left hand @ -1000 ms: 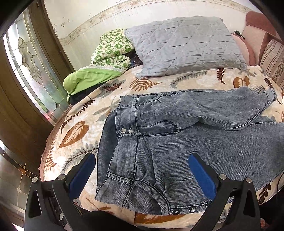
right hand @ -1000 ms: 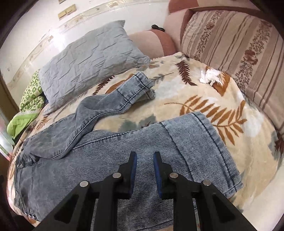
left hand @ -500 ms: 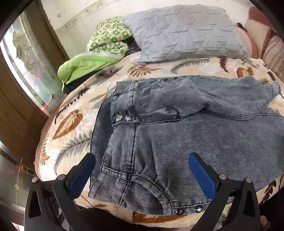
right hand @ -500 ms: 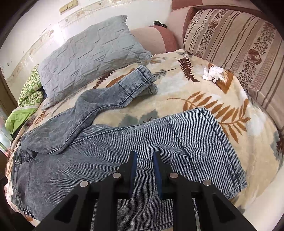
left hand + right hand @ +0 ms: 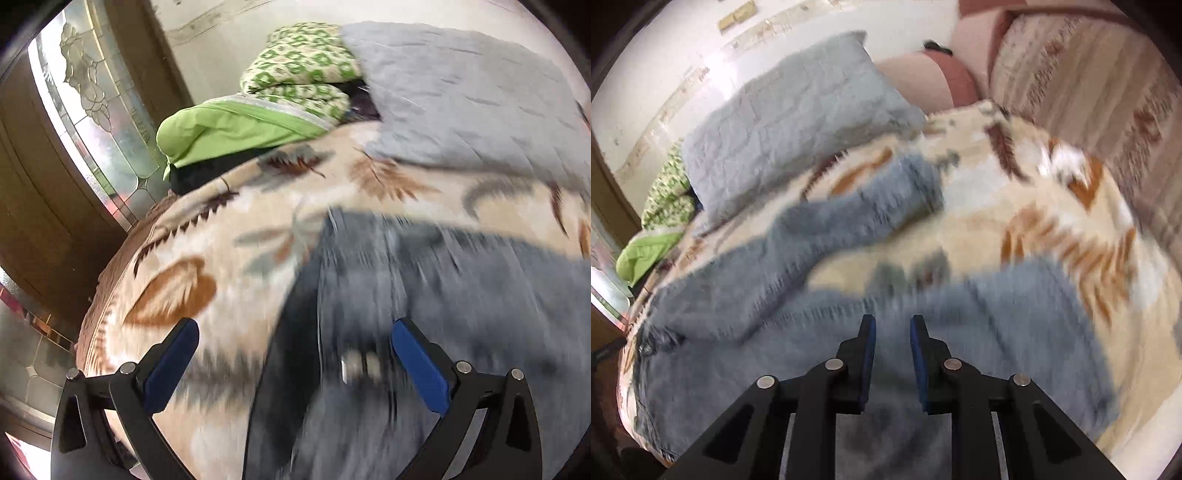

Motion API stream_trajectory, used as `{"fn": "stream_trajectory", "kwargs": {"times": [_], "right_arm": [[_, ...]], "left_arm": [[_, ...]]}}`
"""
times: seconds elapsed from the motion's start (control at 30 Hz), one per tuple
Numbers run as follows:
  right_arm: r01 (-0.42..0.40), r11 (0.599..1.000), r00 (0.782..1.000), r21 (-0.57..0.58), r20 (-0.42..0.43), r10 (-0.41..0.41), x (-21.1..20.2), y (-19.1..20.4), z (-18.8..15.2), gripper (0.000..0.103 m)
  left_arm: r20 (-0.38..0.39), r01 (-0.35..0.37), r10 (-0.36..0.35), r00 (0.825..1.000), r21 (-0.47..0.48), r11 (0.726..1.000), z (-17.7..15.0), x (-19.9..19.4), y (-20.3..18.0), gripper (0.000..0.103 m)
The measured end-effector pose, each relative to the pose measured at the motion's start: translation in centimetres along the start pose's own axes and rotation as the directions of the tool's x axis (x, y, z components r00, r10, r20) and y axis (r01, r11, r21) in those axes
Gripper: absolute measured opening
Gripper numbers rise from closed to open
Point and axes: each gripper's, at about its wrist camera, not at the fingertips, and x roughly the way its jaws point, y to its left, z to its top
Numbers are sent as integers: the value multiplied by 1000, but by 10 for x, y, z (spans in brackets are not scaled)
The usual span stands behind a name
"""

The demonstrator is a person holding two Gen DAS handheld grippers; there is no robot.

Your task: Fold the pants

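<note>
The faded blue-grey denim pants (image 5: 849, 332) are lying along the near edge of the leaf-patterned bed blanket (image 5: 229, 266), long axis running left to right, with one leg angling up toward the grey quilted pillow (image 5: 790, 122). The left gripper (image 5: 291, 369) is hanging wide open and empty over what seems, through the blur, to be the waistband end, while the right gripper (image 5: 892, 354) is hovering nearly closed, holding nothing, over the near leg. A green folded quilt (image 5: 258, 122) is sitting clear at the far-left corner.

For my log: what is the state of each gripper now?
Left gripper: open wide, empty, over the pants.
Right gripper: narrow gap, holding nothing.
</note>
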Motion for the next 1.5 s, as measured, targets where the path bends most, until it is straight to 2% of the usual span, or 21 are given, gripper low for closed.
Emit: {"fn": "stream_trajectory", "kwargs": {"times": [0.07,0.13,0.17,0.2,0.23,0.43,0.53,0.67,0.73,0.77,0.83,0.9,0.97,1.0,1.03,1.1,1.17,1.23,1.33,1.4,1.5], "right_arm": [[26,998,1000,-57,-1,-26,7,0,35,23],[30,998,999,-58,-28,-31,19,-5,65,38],[41,998,999,-43,-29,-43,26,-10,83,64],[46,998,999,-34,-16,-46,29,-12,93,75],[58,998,998,-27,-4,-58,35,-16,108,75],[116,991,984,-65,-128,-123,96,-24,164,74],[82,994,977,-68,-193,-94,122,-23,176,72],[57,996,936,-69,-342,-77,163,-21,175,57],[39,996,907,-74,-416,-67,182,-19,168,56],[26,997,900,-75,-433,-56,186,-17,165,55],[-16,996,870,-85,-493,-28,194,-9,153,55],[-2,990,852,-142,-519,-73,200,-1,139,54],[14,982,863,-187,-493,-106,198,5,131,49],[23,979,869,-201,-480,-119,196,7,128,40],[36,975,873,-217,-468,-136,194,11,125,34],[44,968,887,-247,-436,-152,186,20,121,18],[76,957,908,-281,-378,-183,174,29,119,13],[95,954,935,-284,-303,-183,154,36,123,11],[107,959,963,-264,-213,-166,121,45,132,10],[121,956,972,-267,-163,-169,104,50,142,10],[132,953,983,-271,-88,-161,77,59,154,10]], "left_arm": [[-31,24,-25,999,-34,999,28,27,-2,103],[-82,37,-41,996,-42,998,45,52,-7,103],[-95,28,-32,995,-48,998,49,60,-8,103],[-105,23,-29,994,-59,998,53,68,-9,103],[-111,38,-47,993,-80,996,56,77,-8,103],[-164,92,-111,980,-120,988,66,108,-13,103],[-156,118,-133,979,-100,988,76,114,-22,103],[-163,194,-205,965,-82,978,83,123,-32,103],[-174,214,-224,959,-74,974,84,129,-36,102],[-185,231,-241,953,-73,970,84,132,-38,99],[-207,267,-280,938,-87,960,83,139,-40,83],[-231,310,-331,915,-123,943,80,145,-40,55],[-220,344,-368,903,-141,928,79,146,-41,45],[-215,361,-384,898,-140,922,78,144,-43,35],[-209,380,-403,891,-144,914,78,142,-44,30],[-190,388,-408,893,-137,912,79,136,-45,19],[-167,396,-413,895,-129,909,80,128,-44,5],[-128,411,-429,894,-144,900,82,120,-36,5],[-75,461,-481,874,-191,867,84,109,-21,4],[-44,478,-495,868,-194,856,85,101,-15,3],[6,523,-532,847,-190,831,87,85,-5,3]]}}
